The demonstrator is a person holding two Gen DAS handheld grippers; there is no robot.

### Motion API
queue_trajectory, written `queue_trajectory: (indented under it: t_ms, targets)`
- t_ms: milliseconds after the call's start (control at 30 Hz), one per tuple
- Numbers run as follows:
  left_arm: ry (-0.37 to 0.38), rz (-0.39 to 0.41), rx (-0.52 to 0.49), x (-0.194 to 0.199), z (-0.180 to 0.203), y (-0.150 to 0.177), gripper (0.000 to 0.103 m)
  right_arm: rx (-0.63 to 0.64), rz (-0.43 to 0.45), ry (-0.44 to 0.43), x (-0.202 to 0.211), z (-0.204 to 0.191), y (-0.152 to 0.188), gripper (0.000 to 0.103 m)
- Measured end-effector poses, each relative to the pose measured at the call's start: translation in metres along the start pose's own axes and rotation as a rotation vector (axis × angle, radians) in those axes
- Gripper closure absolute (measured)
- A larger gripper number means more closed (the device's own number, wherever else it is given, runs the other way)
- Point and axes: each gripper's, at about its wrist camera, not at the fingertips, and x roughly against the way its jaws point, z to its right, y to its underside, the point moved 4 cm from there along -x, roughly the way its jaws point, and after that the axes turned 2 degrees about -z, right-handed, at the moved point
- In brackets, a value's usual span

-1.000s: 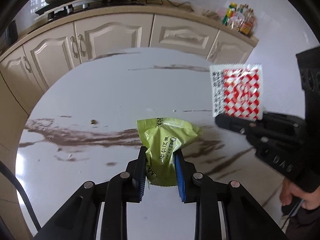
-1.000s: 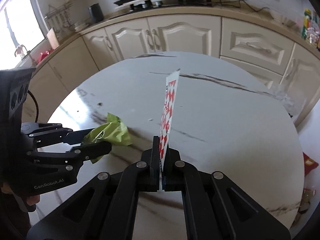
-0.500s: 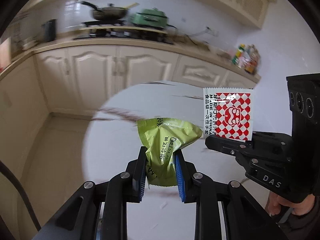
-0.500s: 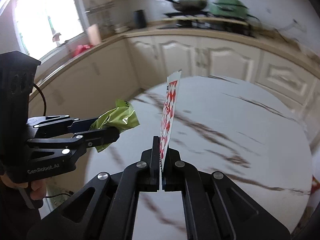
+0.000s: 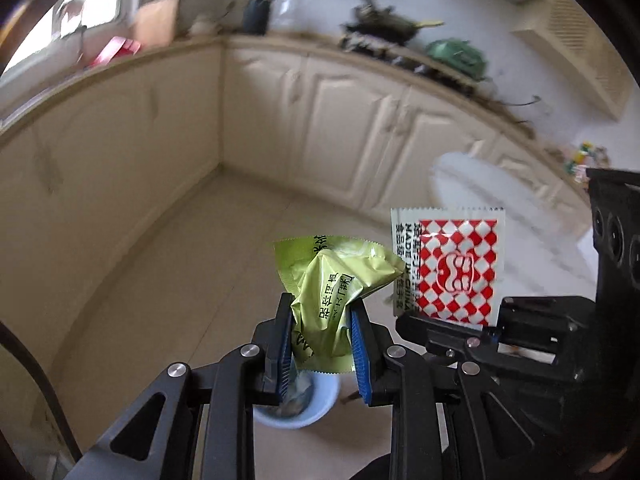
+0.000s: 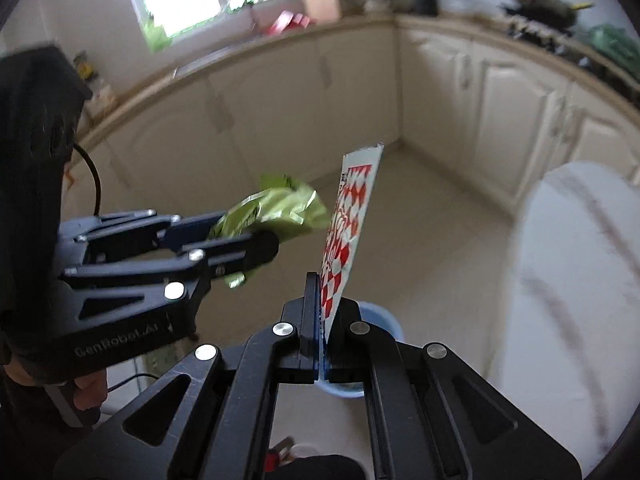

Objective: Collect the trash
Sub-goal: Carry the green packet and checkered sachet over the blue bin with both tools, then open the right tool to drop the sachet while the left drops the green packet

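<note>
Green wrapper point(image 5: 332, 300) clamped in left hand-held gripper point(image 5: 322, 344), red-checked packet point(image 6: 346, 232) pinched in right hand-held gripper point(image 6: 324, 340).

The right gripper point(image 6: 322, 328) pinches the lower edge of a red-and-white checked packet point(image 6: 350, 216), which stands upright and edge-on. Just left, the left gripper point(image 6: 244, 240) clamps a crumpled green wrapper point(image 6: 280, 208) — both over the beige floor, a pale blue bin point(image 6: 380, 320) partly hidden below
</note>
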Motion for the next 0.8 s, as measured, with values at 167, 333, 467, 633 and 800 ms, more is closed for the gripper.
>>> queue_trajectory:
  t_ms: [167, 333, 467, 633, 800]
  targets:
    - [-0.023, -0.122, 0.076, -0.060, -0.047, 0.039, 0.081, -0.038, -0.158, -0.025, -0.091, 0.002, 0.028, 0.101]
    - [0.002, -0.285, 0.154, -0.142, -0.082, 0.067, 0.081, -0.126, -0.320, -0.048, -0.173, 0.033, 0.064, 0.101]
    - [0.010, -0.385, 0.214, -0.194, -0.112, 0.077, 0.081, -0.162, -0.416, -0.050, -0.221, 0.050, 0.092, 0.101]
    - [-0.019, -0.481, 0.239, -0.238, -0.136, 0.083, 0.081, -0.184, -0.515, -0.045, -0.274, 0.074, 0.108, 0.101]
    - [-0.050, -0.548, 0.249, -0.270, -0.155, 0.074, 0.074, -0.228, -0.561, -0.058, -0.298, 0.092, 0.121, 0.098]
